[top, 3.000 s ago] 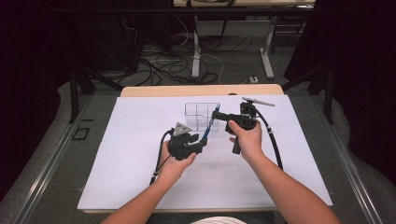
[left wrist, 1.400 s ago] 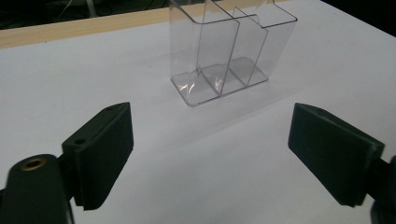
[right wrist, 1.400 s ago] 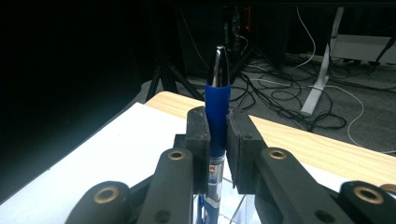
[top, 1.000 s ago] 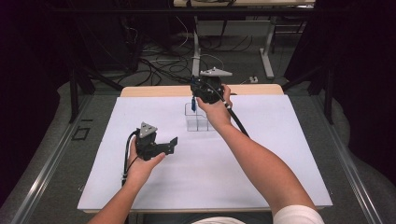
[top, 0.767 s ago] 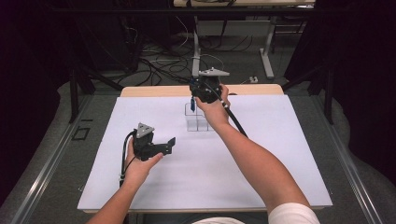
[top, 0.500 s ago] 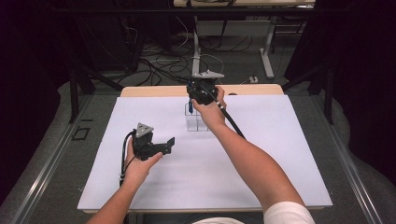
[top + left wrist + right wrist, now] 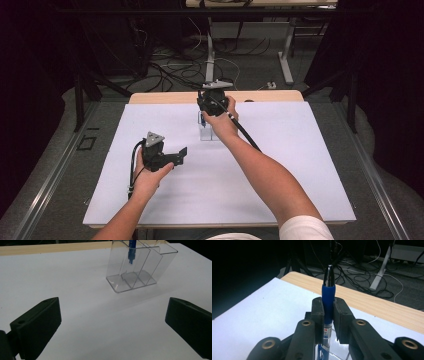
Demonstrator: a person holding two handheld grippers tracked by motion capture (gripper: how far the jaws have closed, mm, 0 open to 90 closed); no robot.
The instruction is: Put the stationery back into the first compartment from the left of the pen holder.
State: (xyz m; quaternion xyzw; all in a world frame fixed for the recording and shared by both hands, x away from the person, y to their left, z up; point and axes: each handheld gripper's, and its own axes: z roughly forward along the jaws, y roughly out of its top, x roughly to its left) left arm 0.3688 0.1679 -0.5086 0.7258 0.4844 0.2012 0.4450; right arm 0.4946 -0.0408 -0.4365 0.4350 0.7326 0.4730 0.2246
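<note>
The right tool [image 7: 328, 312] is clenched on a blue pen [image 7: 328, 287]. It holds the pen over a clear holder [image 7: 140, 267] that stands on the white table [image 7: 300, 165], toward 12 o'clock from the person and near the far edge. In the left tool's view, the bottom of the pen is already inside one of the holder's slots, but not down at the floor of it.

I think the step is putting the pen into the holder. Next, the pen should go straight down until it rests on the bottom. Then the jaws should let go and the hand should lift away without bumping the holder, which looks light and could tip.

The pen stands upright. Its long side runs up and down. Its shiny pointed end faces up, and its other end points down into the slot.

The left tool [image 7: 175, 155] is released, its jaws wide apart with nothing between them. It sits at about 9 o'clock from the holder, well apart from it.
</note>
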